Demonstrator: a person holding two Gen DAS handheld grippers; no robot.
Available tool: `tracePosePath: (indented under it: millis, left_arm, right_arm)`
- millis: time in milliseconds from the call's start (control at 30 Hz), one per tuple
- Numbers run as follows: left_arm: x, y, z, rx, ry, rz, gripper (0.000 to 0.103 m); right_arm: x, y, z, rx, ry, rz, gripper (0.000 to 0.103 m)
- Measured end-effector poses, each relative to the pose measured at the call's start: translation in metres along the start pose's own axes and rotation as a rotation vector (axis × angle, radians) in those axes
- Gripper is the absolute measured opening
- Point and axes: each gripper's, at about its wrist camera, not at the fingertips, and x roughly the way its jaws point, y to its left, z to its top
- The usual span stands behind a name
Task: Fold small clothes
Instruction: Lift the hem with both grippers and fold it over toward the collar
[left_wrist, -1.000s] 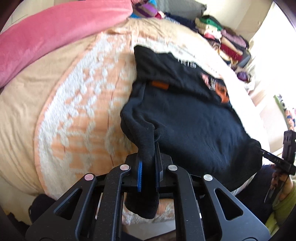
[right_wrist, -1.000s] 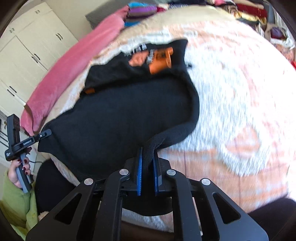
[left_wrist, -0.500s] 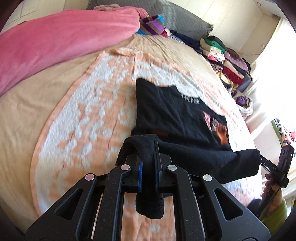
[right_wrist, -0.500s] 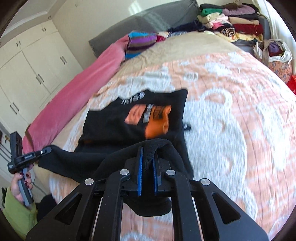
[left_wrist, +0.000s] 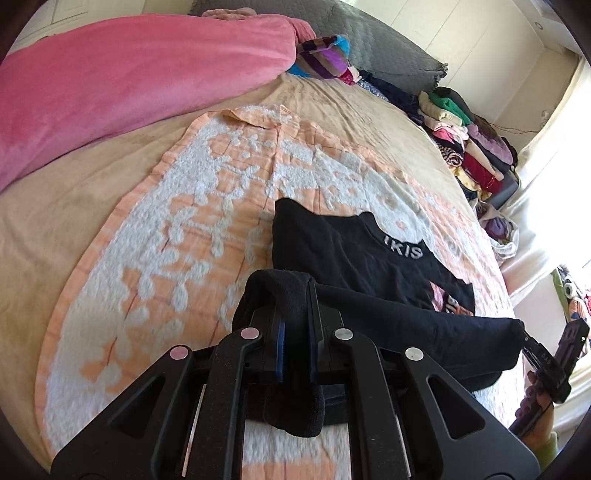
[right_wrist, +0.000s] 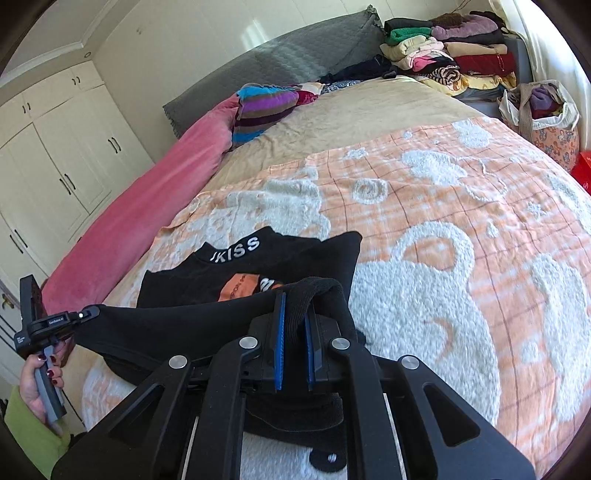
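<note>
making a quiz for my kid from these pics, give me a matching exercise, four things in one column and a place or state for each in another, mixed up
Things:
1. black top
2. pink blanket
3. folded clothes pile
4. striped cloth

Places or states:
A. stacked at the far corner beyond the bed
B. held at its near hem by both grippers
C. bunched near the grey headboard
D. rolled along the bed's side

Pairs: 1-B, 2-D, 3-A, 4-C

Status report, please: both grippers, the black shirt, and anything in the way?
Left gripper and right gripper shut on black shirt, one hem corner each. Hem lifted over the shirt's front, collar end flat on orange blanket. Nothing in the way ahead.
</note>
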Motion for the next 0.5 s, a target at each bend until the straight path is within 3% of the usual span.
tracePosePath:
  millis: [133,333,500]
  left_arm:
    - [0.019,-0.005,0.012,0.01,0.003,0.024,0.003]
    - [0.06,-0.003,0.016,0.021,0.051,0.084,0.003]
    - [0.074,0.002,0.014,0.02,0.07,0.104,0.006]
  right_arm:
    - [0.018,-0.009,0.01,0.002,0.003,-0.006,0.008]
    - [0.055,-0.027,0.002,0.006,0.076,-0.052,0.008]
    - [0.057,-0.038,-0.001,0.032,0.095,-0.031,0.008]
